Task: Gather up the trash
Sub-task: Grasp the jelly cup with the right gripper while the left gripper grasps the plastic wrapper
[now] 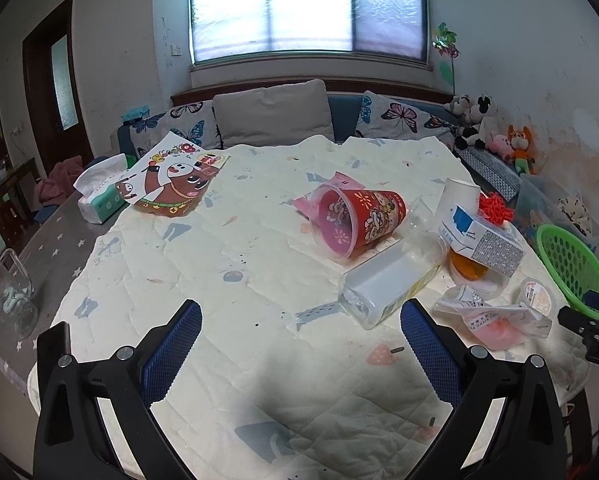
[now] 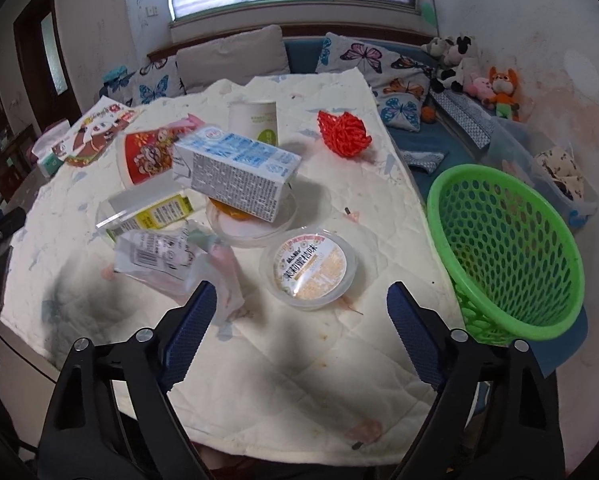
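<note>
Right gripper [image 2: 301, 312] low centre in its own view, blue pads wide apart and clamped on nothing. Just above the gap, slightly right of centre frame: round jelly cup [image 2: 310, 267], sealed lid facing up, no long axis to speak of, so likely takeable from any side. Touching or just overlapping the left pad at lower left of centre: crumpled clear wrapper [image 2: 171, 260], lying flat. Further up, centre frame: milk carton [image 2: 235, 172] propped aslant on a shallow clear dish [image 2: 255, 222], long axis running upper left to lower right. Left of that, a clear bottle with yellow label [image 2: 147, 212] on its side, then a red printed cup [image 2: 143, 156] tipped over, a white paper cup [image 2: 255, 120] behind, an orange net [image 2: 345, 134] upper centre. Green basket [image 2: 511, 248] at right of frame, tilted with mouth toward the table, near the jelly cup; probably the drop point. Left gripper [image 1: 301, 344] low centre in the left view, likewise spread and empty, over bare quilted cloth [image 1: 227, 240], with the same bottle [image 1: 383, 288] just above the right pad and all the litter off to the right of frame. Right hand judged nearer to both cup and basket. Basket floor partly hidden by its own wall; dish contents under the carton hard to make out; basket cut off at the right edge in the left view.
</note>
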